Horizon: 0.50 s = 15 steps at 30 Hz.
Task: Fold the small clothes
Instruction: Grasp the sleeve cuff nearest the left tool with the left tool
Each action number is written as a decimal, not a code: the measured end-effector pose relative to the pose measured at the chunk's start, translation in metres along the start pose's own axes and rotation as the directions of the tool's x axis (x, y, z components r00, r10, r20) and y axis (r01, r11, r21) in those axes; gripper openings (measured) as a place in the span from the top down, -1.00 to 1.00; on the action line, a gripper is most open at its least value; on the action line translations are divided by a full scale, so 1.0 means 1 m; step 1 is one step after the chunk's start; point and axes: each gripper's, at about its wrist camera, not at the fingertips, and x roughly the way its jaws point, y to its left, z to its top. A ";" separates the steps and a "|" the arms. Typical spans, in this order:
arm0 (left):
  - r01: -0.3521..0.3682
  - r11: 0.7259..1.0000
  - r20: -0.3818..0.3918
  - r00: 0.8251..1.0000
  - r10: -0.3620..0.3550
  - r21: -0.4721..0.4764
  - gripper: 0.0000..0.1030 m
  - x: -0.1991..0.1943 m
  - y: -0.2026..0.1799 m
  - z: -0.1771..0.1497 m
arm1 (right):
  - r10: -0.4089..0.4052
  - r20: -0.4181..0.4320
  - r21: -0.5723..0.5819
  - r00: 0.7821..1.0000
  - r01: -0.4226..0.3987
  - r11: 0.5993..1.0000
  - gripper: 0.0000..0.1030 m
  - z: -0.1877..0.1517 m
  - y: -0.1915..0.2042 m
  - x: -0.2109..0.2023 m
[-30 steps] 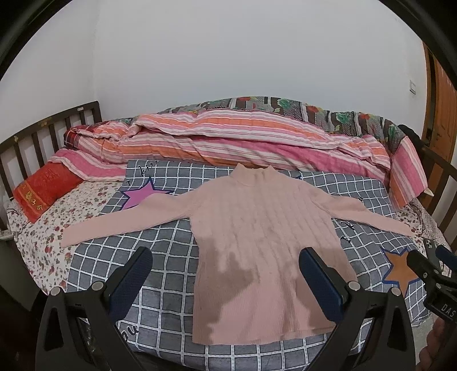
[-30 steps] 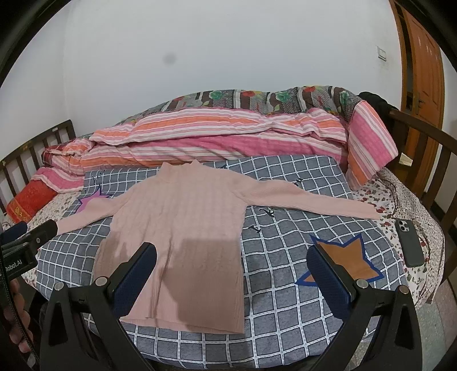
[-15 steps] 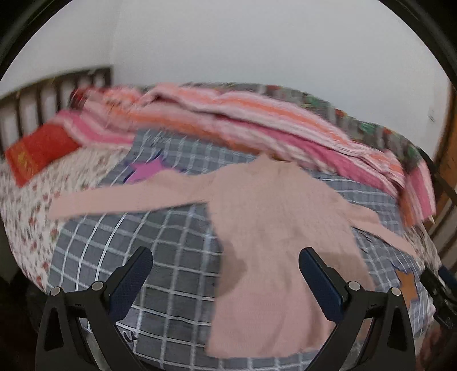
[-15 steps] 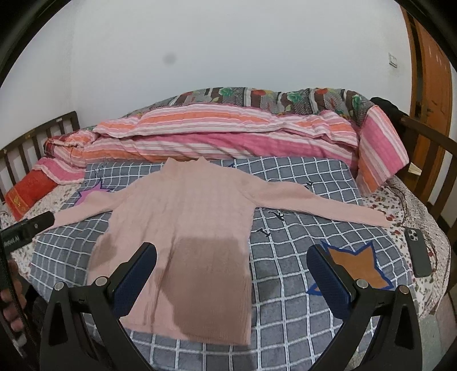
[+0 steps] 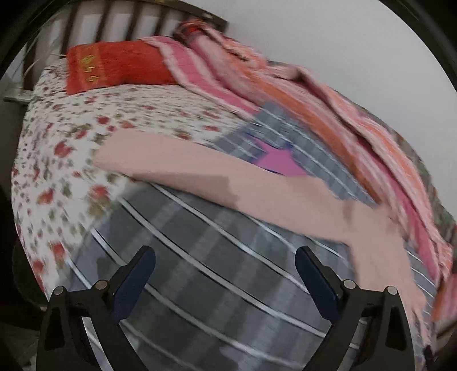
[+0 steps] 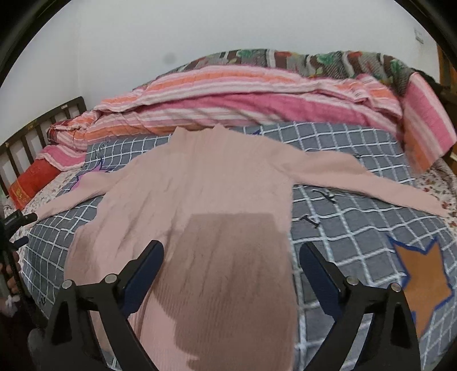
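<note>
A pink knit sweater [image 6: 200, 199] lies flat on the grey checked bedspread [image 6: 348, 228], neck towards the wall, both sleeves spread out. My right gripper [image 6: 231, 274] is open and empty, hovering over the sweater's lower body near its right side edge. My left gripper [image 5: 225, 279] is open and empty above the checked bedspread [image 5: 200, 256], just short of the sweater's left sleeve [image 5: 177, 165], whose cuff lies on the floral sheet [image 5: 62, 148]. The left wrist view is blurred. The left gripper also shows at the left edge of the right wrist view [image 6: 17, 221].
A striped pink and orange quilt [image 6: 242, 97] is bunched along the wall. A red pillow [image 5: 114, 65] lies by the wooden headboard [image 5: 114, 20] at the left. An orange star patch [image 6: 422, 282] marks the bedspread at the right.
My left gripper swung left and came down towards the left sleeve, so its view is now blurred. My right gripper moved in closer over the sweater's lower body. Both stayed open.
</note>
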 end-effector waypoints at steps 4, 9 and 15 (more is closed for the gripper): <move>-0.038 0.993 0.021 0.999 0.040 -0.111 -0.72 0.028 0.041 0.020 | 0.010 0.007 -0.002 1.000 -0.010 1.000 -0.82 0.010 0.003 0.021; -0.075 0.988 0.068 0.994 0.085 -0.137 -0.46 0.047 0.049 0.050 | 0.050 0.008 0.011 0.999 -0.050 0.999 -0.82 0.031 0.010 0.044; -0.211 0.976 0.118 0.970 0.215 -0.045 0.87 0.058 0.039 0.074 | 0.058 0.019 -0.022 0.998 -0.057 0.998 -0.82 0.048 0.016 0.062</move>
